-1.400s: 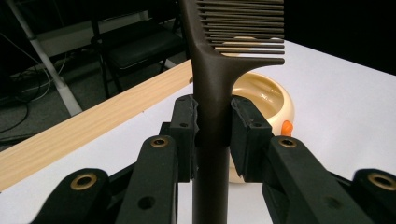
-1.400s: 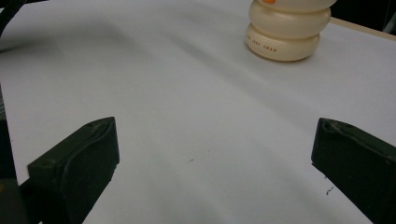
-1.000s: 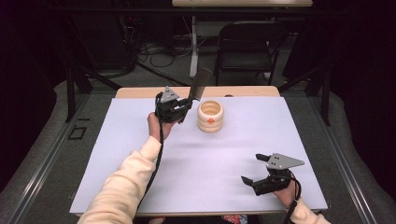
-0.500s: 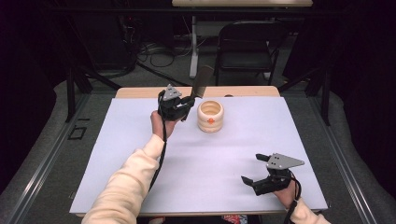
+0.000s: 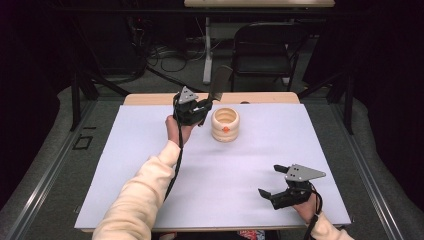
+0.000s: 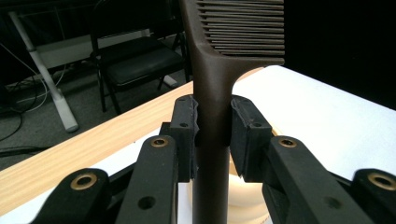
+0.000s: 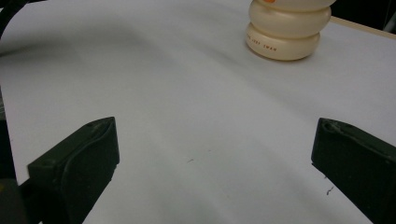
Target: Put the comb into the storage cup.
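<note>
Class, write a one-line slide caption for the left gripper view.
Left hand-held gripper clamps a dark brown comb upright by its handle, above a cream ribbed pot.

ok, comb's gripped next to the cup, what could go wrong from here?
1. The left gripper pinches the comb on its narrow handle only, teeth far above, so it may pivot or slip.
2. The cream ridged cup stands free on the white sheet; a misaligned comb could tip it.
3. The right gripper rests open and apart, not steadying it.

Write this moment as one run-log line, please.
left gripper: shut on comb, beside cream holder | right gripper: open, empty, near table front edge
</note>
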Demonstrator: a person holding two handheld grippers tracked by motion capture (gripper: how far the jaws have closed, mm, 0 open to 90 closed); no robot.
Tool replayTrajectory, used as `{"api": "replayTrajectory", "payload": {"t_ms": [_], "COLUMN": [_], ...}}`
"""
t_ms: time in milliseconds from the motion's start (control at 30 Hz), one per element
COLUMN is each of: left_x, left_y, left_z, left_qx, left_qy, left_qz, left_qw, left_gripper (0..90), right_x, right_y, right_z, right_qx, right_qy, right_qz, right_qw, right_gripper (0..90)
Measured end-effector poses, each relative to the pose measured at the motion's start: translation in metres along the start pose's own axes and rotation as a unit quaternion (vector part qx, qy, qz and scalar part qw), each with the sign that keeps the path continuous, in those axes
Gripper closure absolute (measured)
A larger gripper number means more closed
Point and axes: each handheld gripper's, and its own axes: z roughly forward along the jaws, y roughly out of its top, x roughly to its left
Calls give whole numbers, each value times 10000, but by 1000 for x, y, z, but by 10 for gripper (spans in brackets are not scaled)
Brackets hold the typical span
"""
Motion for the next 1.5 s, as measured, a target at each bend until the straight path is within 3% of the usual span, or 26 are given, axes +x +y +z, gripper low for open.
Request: {"api": "replayTrajectory", "payload": {"t_ms": [633, 1500], "left_x": [0, -9], "left_y": [8, 22], "left_z": [10, 25], "left_qx": [-146, -436], "left_qy": [5, -12], "left_qz": [-121, -109], "left_qw": [9998, 9990], "left_gripper": [726, 726], "right_x": [0, 0], "right_y": [0, 0], "right_z": [0, 0], "right_qx": [-4, -23], "right_qy": [9, 13], "right_qz": [-1, 3], "right_qw": [10000, 10000], "right_gripper": [5, 5]}}
